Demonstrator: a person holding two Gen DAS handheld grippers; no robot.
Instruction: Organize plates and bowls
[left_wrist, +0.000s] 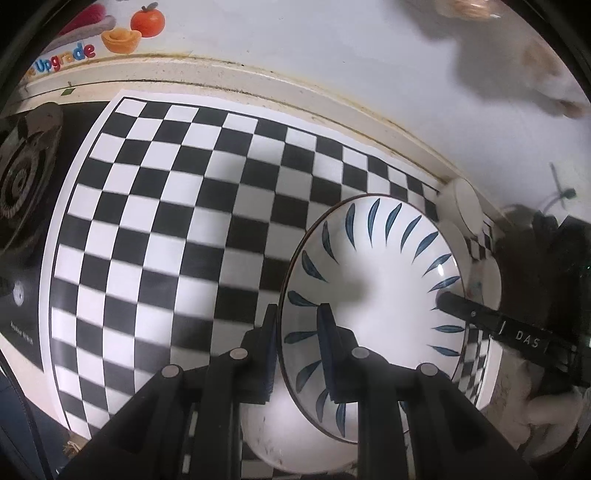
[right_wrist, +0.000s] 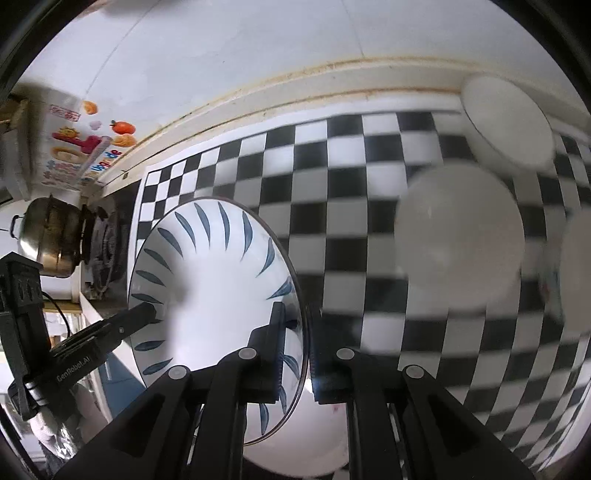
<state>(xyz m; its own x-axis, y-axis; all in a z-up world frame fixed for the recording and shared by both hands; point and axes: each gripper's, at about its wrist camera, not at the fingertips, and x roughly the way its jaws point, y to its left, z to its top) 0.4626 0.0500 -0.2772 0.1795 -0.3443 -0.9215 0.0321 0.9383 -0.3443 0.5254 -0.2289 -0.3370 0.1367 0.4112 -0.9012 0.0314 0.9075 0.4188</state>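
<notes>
Bowl (left_wrist: 373, 295), glossy white w/ blue leaf strokes, rim clamped by left gripper (left_wrist: 299, 332) jaws & right gripper (right_wrist: 295, 332) jaws, over checkered mat (left_wrist: 166, 206).

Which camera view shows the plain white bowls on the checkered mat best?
The right wrist view: two white bowls appear whole, a third partly at the edge, though blurred. The left wrist view shows only slivers of them behind the leaf-patterned bowl that both grippers hold.

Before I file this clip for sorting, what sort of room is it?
Most likely a home kitchen counter: a black gas stove burner with a steel lidded pot beside it, and a white bowl with blue leaf strokes over a black-and-white checkered mat.
</notes>
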